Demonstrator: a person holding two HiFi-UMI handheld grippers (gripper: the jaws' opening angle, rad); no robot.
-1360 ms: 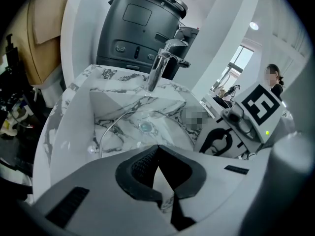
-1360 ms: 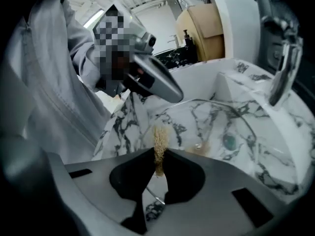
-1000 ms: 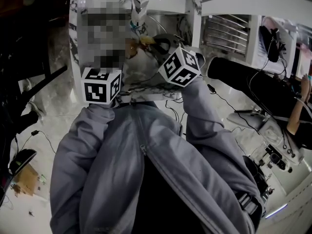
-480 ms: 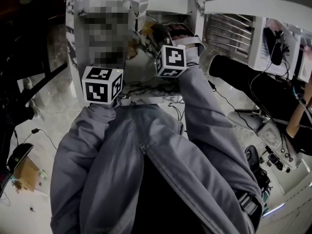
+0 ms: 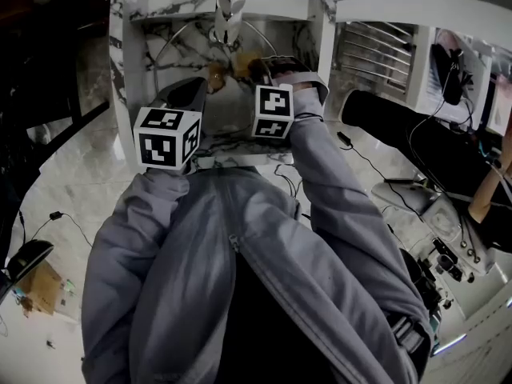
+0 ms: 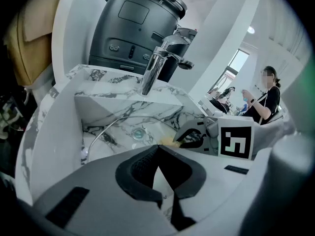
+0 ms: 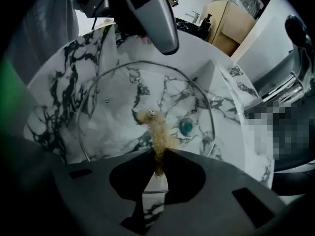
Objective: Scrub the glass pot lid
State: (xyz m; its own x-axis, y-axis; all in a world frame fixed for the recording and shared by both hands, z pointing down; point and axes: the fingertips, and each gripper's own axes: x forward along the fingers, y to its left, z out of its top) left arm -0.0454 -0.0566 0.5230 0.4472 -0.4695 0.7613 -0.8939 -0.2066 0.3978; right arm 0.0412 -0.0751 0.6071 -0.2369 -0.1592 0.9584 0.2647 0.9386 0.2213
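The round glass pot lid point(image 7: 123, 102) is tilted inside the marble sink point(image 7: 54, 82), its steel rim a thin arc point(image 6: 106, 128). My left gripper point(image 6: 157, 149) is shut on the lid's near edge and steadies it; in the right gripper view its grey finger point(image 7: 157, 23) comes down onto the rim. My right gripper point(image 7: 158, 156) is shut on a yellow-brown fibrous scrubber point(image 7: 156, 132). The scrubber's far end touches the glass at the lid's centre screw point(image 7: 152, 113). In the head view both marker cubes sit at the sink's front, left point(image 5: 166, 137) and right point(image 5: 274, 112).
A chrome faucet point(image 6: 157, 65) hangs over the basin and the drain point(image 7: 187, 127) lies under the lid. A black appliance point(image 6: 138, 28) stands behind the sink. A metal rack point(image 5: 368, 50) is to the right, a person point(image 6: 268, 95) stands farther off, and cables cross the floor.
My right gripper has swung left and turned over the basin, bringing the scrubber toward the lid's centre. The left gripper has stayed put.
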